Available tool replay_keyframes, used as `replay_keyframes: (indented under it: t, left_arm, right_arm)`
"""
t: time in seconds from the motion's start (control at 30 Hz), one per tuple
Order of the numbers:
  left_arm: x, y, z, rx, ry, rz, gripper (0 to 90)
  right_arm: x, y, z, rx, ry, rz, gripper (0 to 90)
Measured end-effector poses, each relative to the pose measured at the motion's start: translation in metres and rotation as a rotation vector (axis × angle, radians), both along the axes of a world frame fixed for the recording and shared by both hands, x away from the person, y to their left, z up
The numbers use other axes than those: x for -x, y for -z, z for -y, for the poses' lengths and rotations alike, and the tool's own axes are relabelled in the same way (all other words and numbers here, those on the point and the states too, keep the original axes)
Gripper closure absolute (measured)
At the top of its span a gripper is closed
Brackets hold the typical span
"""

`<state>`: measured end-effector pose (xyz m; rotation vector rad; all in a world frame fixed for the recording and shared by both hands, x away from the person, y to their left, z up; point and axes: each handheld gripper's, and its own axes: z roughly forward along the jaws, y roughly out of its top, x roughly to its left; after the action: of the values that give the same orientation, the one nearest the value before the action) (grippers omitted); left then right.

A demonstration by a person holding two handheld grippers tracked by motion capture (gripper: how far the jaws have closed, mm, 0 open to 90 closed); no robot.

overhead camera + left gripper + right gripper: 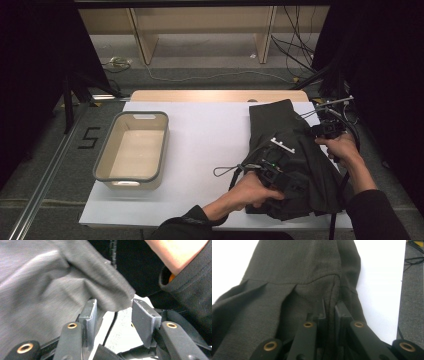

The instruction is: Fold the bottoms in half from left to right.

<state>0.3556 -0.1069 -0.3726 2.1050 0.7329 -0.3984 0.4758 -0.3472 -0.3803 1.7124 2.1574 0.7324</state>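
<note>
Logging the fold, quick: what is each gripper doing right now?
Left gripper: open, a corner of the dark garment hangs between its jaws, ungripped.
Right gripper: shut on the dark garment.

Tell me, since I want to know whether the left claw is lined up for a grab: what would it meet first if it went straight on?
Most likely the dark grey garment: a fold of it hangs just ahead of the open left claw, between and above the jaws. Depth is hard to judge, but the cloth looks very close.
</note>
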Motion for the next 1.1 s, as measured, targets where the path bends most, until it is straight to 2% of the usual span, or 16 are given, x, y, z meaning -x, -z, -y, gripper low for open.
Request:
replay_keyframes:
  t: [0.1,0.2,0.3,0.4,0.5,0.67,0.83,0.9,0.97,1.1]
  left_arm:
    - [-0.003,-0.001,-0.016,-0.023,-0.03,0.034,49.3]
    - [-0.006,0.001,-0.032,-0.017,-0.072,0.051,47.1]
    - [-0.008,0.004,-0.048,-0.033,-0.107,0.092,44.7]
    - [-0.008,0.009,-0.065,-0.042,-0.141,0.111,43.5]
    - [-0.01,0.014,-0.083,-0.034,-0.173,0.112,42.5]
    - [-0.016,0.026,-0.107,-0.067,-0.223,0.099,39.9]
    - [-0.019,0.034,-0.121,-0.087,-0.264,0.085,36.7]
    - [-0.02,0.036,-0.124,-0.092,-0.27,0.084,35.5]
    - [-0.021,0.039,-0.126,-0.097,-0.28,0.079,34.4]
    - [-0.021,0.044,-0.128,-0.113,-0.285,0.066,33.1]
  right_arm:
    - [0.001,0.004,0.002,-0.003,0.01,-0.005,81.9]
    - [0.003,0.007,0.003,-0.012,0.015,-0.005,80.5]
    - [0.005,0.009,0.004,-0.02,0.024,-0.01,75.9]
    - [0.011,0.012,0.006,-0.033,0.013,-0.02,70.4]
    - [0.017,0.017,0.009,-0.051,0.017,-0.035,66.0]
    - [0.023,0.026,0.013,-0.06,0.021,-0.05,52.0]
    - [0.021,0.033,0.015,-0.057,0.039,-0.067,42.2]
    - [0.019,0.038,0.016,-0.058,0.029,-0.092,40.7]
    - [0.018,0.043,0.017,-0.081,0.023,-0.121,43.9]
    - [0.021,0.046,0.013,-0.093,-0.001,-0.117,72.3]
